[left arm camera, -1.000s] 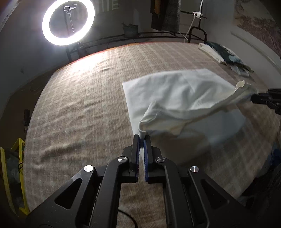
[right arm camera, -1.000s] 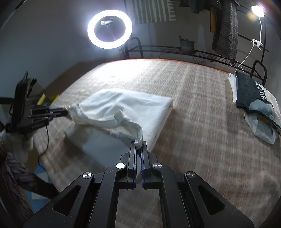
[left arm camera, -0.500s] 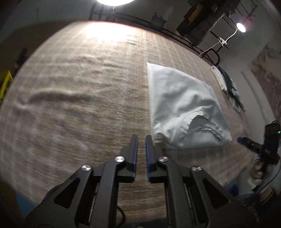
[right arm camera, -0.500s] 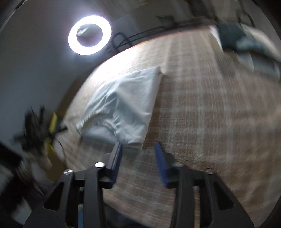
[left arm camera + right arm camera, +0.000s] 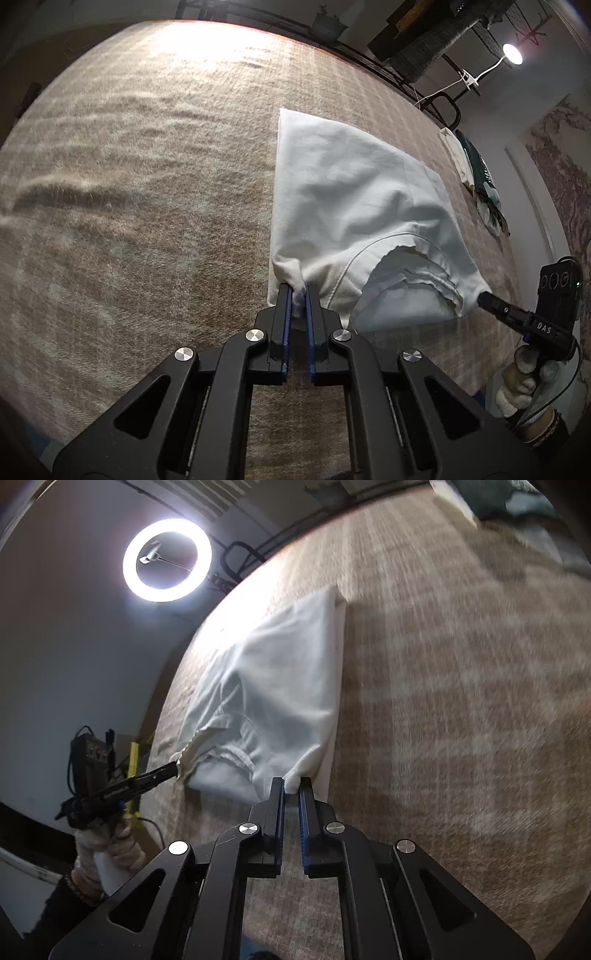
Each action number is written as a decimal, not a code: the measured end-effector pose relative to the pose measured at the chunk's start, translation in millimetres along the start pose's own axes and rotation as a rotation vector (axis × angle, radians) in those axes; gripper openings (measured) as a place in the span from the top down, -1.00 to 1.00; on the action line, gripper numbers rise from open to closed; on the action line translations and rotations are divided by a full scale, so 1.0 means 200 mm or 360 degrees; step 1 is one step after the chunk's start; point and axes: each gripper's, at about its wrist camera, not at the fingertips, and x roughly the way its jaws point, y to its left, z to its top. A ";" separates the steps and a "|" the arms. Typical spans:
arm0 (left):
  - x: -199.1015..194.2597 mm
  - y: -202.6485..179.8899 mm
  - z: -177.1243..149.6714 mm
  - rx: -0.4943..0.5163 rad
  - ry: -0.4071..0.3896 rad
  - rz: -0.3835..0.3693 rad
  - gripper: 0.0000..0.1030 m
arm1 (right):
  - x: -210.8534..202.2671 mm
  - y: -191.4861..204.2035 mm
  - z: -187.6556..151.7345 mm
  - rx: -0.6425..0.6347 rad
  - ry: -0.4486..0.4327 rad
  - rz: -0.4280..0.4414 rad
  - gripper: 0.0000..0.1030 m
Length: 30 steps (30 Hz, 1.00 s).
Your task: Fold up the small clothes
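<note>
Nearest in the left wrist view, our left gripper [image 5: 298, 291] has its two blue-lined fingers pressed together on a bunched near corner of the white garment [image 5: 354, 206]; a tuft of cloth sits squeezed between the tips. In the right wrist view, our right gripper [image 5: 291, 784] is likewise pinching the other near corner of the same garment [image 5: 273, 701], cloth caught between its tips. Each view confirms the other: the right gripper's nose [image 5: 491, 302] meets the garment's right near corner, held by a gloved hand [image 5: 524, 373], and the left gripper's nose [image 5: 162, 771] meets the left near corner, held by a gloved hand [image 5: 107, 845].

The garment lies folded on the tan checked blanket [image 5: 147, 184], its near edge raised at both pinched corners and sagging between them, where a stitched hem and inner layers show. Its far part rests flat on the blanket, ending in a straight far edge.

Farther off, near the blanket's far right, we note a pile of dark and pale clothes [image 5: 480, 177]. Beyond the blanket's far edge: a lit ring lamp [image 5: 167, 559], a small bright lamp [image 5: 512, 54], a black metal rail [image 5: 369, 59].
</note>
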 end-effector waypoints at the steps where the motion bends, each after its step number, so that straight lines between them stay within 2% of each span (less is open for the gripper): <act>1: -0.02 0.00 0.00 -0.0014 -0.0005 -0.0012 0.93 | -0.03 0.00 0.00 0.0008 -0.0025 0.0018 0.93; 3: -0.07 0.00 -0.01 -0.0021 -0.0018 -0.0052 0.93 | -0.11 0.00 0.00 0.0073 -0.0082 0.0125 0.93; 6: -0.07 -0.02 -0.02 0.0066 -0.0027 0.0022 0.93 | -0.17 0.00 0.00 0.0093 -0.0109 0.0190 0.93; 9: -0.01 -0.01 -0.04 0.0085 0.0011 0.0086 0.93 | -0.10 -0.01 -0.03 0.0081 -0.0032 0.0105 0.93; 14: -0.01 -0.03 -0.05 0.0147 -0.0009 0.0145 0.93 | -0.02 -0.04 -0.07 0.0072 0.0057 -0.0017 0.93; 18: -0.01 -0.05 -0.07 0.0191 -0.0029 0.0196 0.93 | -0.03 -0.05 -0.07 0.0057 0.0051 -0.0057 0.93; 21: -0.02 -0.09 -0.09 0.0284 -0.0070 0.0271 0.93 | -0.03 -0.04 -0.08 0.0001 0.0064 -0.0113 0.93; 26: -0.03 -0.13 -0.13 0.0402 -0.0121 0.0368 0.93 | 0.01 0.01 -0.10 -0.0139 0.0125 -0.0311 0.93; 30: -0.07 -0.14 -0.17 0.0466 -0.0157 0.0457 0.93 | -0.02 0.08 -0.11 -0.0256 0.0092 -0.0428 0.92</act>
